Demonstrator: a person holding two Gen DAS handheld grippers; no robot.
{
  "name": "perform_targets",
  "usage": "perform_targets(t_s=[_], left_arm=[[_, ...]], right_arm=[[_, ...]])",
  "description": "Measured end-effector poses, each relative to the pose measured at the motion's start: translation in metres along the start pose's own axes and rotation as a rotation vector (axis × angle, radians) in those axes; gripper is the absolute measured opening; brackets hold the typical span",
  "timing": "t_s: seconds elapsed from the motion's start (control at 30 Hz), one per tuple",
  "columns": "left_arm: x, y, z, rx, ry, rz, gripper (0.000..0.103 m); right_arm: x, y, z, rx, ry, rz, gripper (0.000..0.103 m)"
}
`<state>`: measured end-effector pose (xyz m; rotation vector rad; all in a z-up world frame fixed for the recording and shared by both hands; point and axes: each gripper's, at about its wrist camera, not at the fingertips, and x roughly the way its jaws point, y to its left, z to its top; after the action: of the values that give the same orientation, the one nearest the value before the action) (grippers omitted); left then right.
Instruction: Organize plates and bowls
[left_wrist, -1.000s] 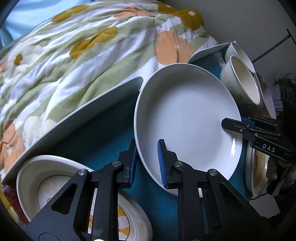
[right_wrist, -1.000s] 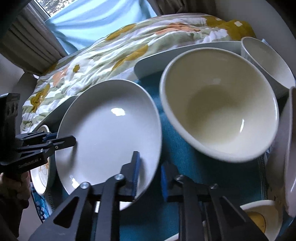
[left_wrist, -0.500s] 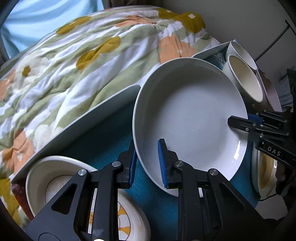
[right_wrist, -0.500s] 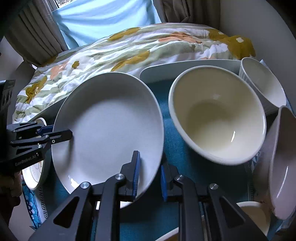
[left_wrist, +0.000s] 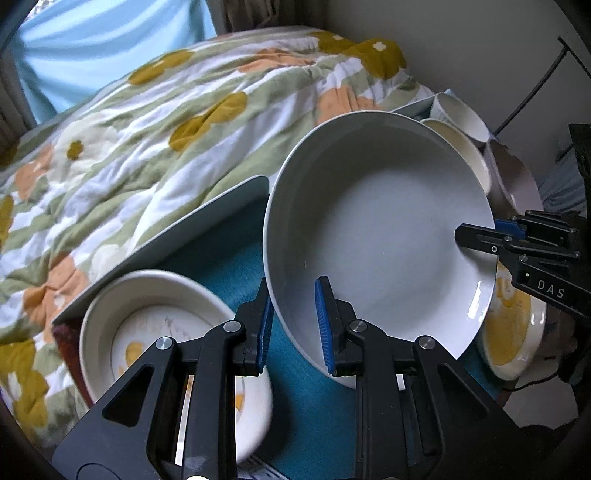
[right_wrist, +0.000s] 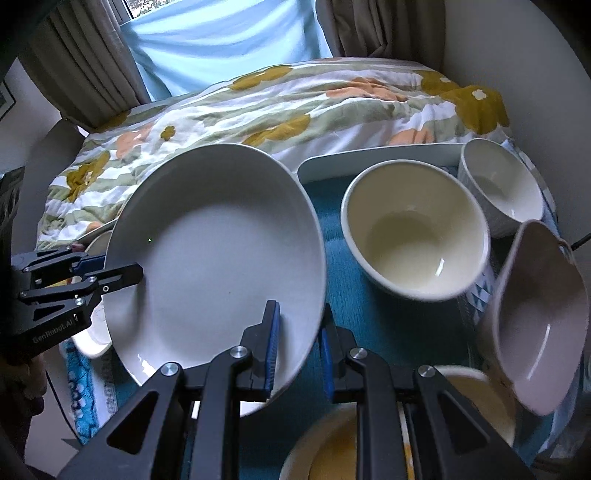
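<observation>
A large white plate (left_wrist: 380, 236) is held in the air between both grippers, tilted above the teal mat (left_wrist: 229, 258). My left gripper (left_wrist: 293, 325) is shut on its near rim; in the right wrist view it (right_wrist: 110, 275) clamps the plate's left edge. My right gripper (right_wrist: 297, 347) is shut on the plate's (right_wrist: 218, 258) opposite rim; in the left wrist view it (left_wrist: 476, 234) clamps the plate's right edge. A cream bowl (right_wrist: 413, 229), a small white bowl (right_wrist: 500, 188) and a tilted pinkish dish (right_wrist: 535, 310) stand to the right.
A white dish with yellow print (left_wrist: 159, 332) lies at the left on the mat. Another yellow-printed dish (left_wrist: 513, 328) lies under the right gripper, also in the right wrist view (right_wrist: 332, 446). A pale tray rim (left_wrist: 199, 232) borders the flowered quilt (left_wrist: 166, 129). A wall stands at right.
Both grippers have lifted the white plate higher off the mat. The dishes below look smaller and more of the bed and curtain shows.
</observation>
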<state>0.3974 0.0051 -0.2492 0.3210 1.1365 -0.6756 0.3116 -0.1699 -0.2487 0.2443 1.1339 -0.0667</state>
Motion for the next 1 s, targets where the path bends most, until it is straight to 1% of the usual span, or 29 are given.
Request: perform_targets(t_s=[0.23, 0.33, 0.47, 0.73, 0.83, 1.0], left_arm=[[-0.032, -0.041, -0.022, -0.026, -0.012, 0.014, 0.02], [-0.042, -0.07, -0.036, -0.052, -0.018, 0.024, 0.02], [-0.047, -0.112, -0.051, -0.086, -0.023, 0.043, 0.02], [-0.046, -0.199, -0.074, -0.187, -0.033, 0.073, 0.02], [-0.037, -0.219, -0.082, -0.227, -0.018, 0.061, 0.02], [-0.018, -0.235, -0.091, -0.253, 0.023, 0.025, 0.02]], right_arm=[[-0.038, -0.014, -0.022, -0.011, -0.005, 0.02, 0.018], [-0.053, -0.027, -0.035, -0.031, 0.0, 0.03, 0.018], [-0.069, -0.053, -0.055, -0.054, 0.016, 0.054, 0.018], [-0.093, -0.112, -0.087, -0.153, 0.058, 0.089, 0.018], [-0.094, -0.128, -0.096, -0.176, 0.083, 0.087, 0.018], [-0.09, -0.149, -0.112, -0.163, 0.13, 0.094, 0.018]])
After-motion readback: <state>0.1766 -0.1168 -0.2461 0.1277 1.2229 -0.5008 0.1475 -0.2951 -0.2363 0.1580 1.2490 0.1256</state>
